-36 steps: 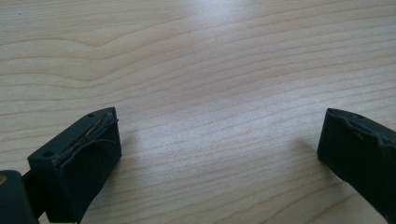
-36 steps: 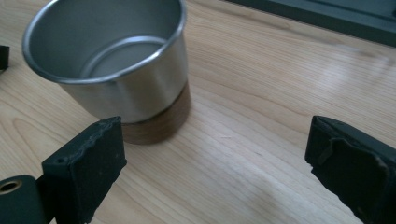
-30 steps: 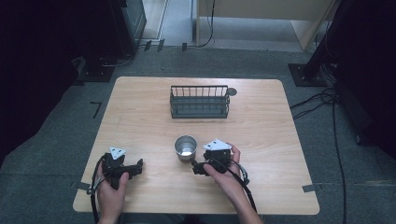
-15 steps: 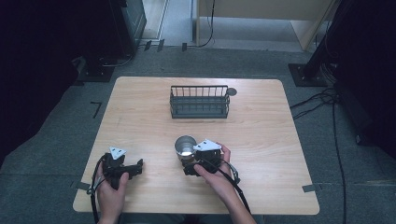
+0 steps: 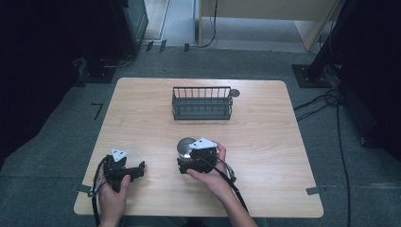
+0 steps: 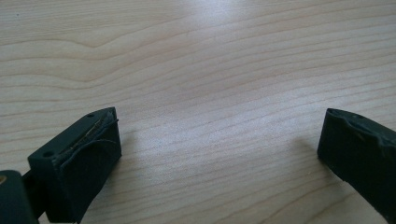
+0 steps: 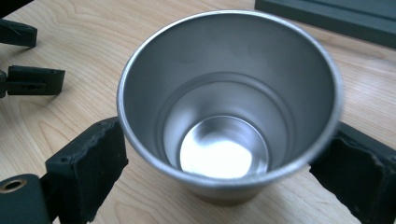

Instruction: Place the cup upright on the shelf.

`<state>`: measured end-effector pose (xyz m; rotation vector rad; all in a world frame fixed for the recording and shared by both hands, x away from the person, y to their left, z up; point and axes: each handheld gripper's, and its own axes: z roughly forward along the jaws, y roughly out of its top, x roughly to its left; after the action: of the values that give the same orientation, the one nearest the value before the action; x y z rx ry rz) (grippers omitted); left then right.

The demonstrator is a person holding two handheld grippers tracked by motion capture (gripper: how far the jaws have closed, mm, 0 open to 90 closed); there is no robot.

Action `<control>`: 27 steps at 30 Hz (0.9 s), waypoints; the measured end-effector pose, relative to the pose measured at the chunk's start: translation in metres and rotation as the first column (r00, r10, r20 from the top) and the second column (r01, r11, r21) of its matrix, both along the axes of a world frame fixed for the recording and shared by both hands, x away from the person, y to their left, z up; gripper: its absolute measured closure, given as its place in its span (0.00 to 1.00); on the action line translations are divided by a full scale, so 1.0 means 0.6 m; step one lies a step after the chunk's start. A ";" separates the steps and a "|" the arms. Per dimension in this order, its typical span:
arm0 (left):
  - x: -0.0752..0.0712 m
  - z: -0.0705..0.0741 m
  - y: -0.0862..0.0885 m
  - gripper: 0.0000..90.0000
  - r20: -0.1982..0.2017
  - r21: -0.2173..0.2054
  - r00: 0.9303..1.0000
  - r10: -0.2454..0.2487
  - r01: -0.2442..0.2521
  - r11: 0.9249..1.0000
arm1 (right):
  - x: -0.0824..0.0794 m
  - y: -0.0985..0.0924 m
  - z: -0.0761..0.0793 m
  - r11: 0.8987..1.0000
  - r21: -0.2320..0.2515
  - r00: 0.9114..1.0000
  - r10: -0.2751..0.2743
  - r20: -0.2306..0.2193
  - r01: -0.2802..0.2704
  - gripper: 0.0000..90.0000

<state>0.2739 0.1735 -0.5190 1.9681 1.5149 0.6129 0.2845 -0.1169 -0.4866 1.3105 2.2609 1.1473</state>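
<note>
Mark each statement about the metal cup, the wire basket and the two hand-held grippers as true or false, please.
1. The metal cup stands upright between the jaws of the right hand-held gripper. True.
2. The cup holds a liquid. False: it is empty, with its shiny bottom showing.
3. The left hand-held gripper holds the wire basket. False: its jaws stand apart over bare table, with nothing between them.
4. The basket stands farther from the person than the cup. True.
5. The cup lies inside the basket. False: it stands on the table, apart from the basket.
</note>
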 end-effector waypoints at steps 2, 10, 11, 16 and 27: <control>0.000 0.000 0.000 0.00 0.000 -0.001 1.000 0.000 0.000 1.000 | 0.002 0.003 -0.001 1.000 -0.004 1.000 -0.002 0.000 0.002 0.06; 0.000 0.000 0.000 0.00 0.000 0.000 1.000 -0.004 0.004 1.000 | 0.009 0.016 -0.002 0.998 -0.048 0.999 -0.034 0.036 0.036 0.17; 0.000 0.000 0.000 0.00 0.000 0.001 1.000 -0.006 0.006 1.000 | 0.009 0.017 -0.001 0.998 -0.052 0.998 -0.038 0.046 0.040 0.19; 0.000 0.000 0.000 0.00 -0.001 0.004 1.000 -0.011 0.011 1.000 | 0.011 0.014 0.003 0.997 -0.066 0.998 -0.037 0.052 0.040 0.20; 0.000 0.000 0.000 0.00 -0.001 0.003 1.000 -0.012 0.012 1.000 | 0.015 -0.004 0.022 0.999 -0.032 0.998 -0.039 0.053 0.041 0.20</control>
<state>0.2738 0.1734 -0.5189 1.9788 1.5023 0.6098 0.2936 -0.1190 -0.4735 1.2916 2.1971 1.1131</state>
